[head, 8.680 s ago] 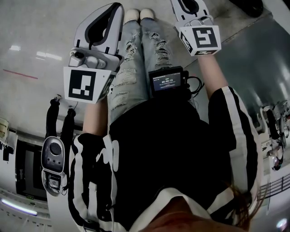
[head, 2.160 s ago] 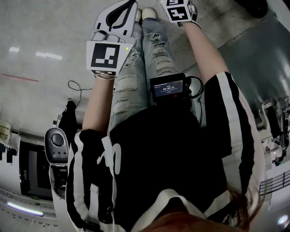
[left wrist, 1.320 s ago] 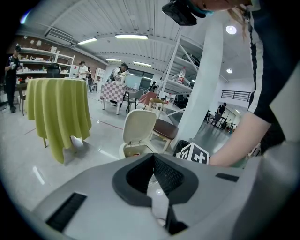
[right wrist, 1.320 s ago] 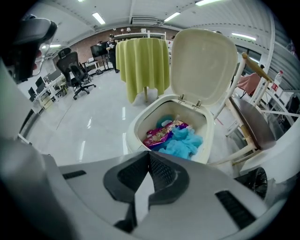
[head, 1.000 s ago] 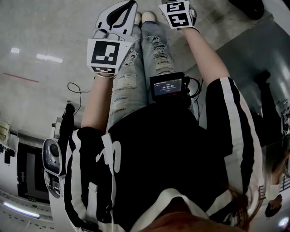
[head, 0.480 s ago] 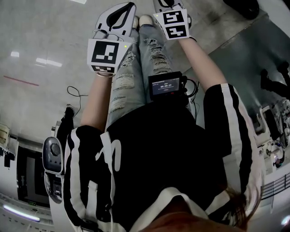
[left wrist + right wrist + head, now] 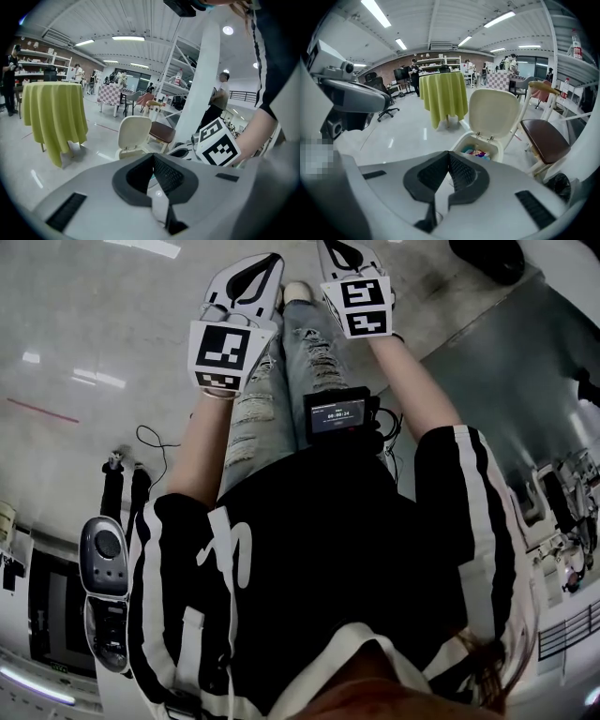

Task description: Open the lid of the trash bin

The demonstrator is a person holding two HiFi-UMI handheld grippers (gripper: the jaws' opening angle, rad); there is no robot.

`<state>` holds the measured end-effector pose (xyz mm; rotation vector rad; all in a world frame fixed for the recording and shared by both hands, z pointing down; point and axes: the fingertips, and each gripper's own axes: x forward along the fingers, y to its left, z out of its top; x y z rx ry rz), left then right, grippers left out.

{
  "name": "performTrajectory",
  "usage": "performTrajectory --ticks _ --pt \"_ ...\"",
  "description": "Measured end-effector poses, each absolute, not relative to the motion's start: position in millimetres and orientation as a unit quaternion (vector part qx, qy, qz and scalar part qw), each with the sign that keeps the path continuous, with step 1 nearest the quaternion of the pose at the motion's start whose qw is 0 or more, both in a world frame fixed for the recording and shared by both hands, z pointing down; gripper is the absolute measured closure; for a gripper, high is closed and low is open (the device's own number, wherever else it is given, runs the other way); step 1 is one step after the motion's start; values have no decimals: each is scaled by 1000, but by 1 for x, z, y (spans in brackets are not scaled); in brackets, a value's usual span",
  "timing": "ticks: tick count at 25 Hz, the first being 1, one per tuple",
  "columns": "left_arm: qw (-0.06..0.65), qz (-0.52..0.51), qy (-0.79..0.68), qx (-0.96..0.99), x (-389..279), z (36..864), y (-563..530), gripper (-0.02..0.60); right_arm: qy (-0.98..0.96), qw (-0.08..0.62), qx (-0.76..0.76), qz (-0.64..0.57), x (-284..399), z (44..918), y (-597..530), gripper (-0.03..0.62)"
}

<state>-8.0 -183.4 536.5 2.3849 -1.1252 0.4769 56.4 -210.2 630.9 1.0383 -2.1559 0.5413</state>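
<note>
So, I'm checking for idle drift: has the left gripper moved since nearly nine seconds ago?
Yes. The left gripper has moved up the head view: its marker cube, then level with the waist screen, now sits above it.

The screen (image 7: 339, 414) at the person's waist shows digits (too small to read).

You're standing on glossy gray floor (image 7: 403, 126); round table w/ yellow-green cloth (image 7: 443, 96) sitting mid-rm; brown-seat chair (image 7: 543, 133) standing nearby; strip lights (image 7: 377, 12) glowing overhead; shelves (image 7: 35, 58) lining brick wall (image 7: 28, 43).
</note>
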Motion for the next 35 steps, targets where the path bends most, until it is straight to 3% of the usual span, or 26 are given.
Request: performTrajectory --ticks 28,35 --pt "205 148 -415 874 -20 449 -185 574 -853 275 411 166 45 496 -204 585" --pt "210 144 -419 872 8 449 -170 574 -856 262 415 160 79 490 -188 585"
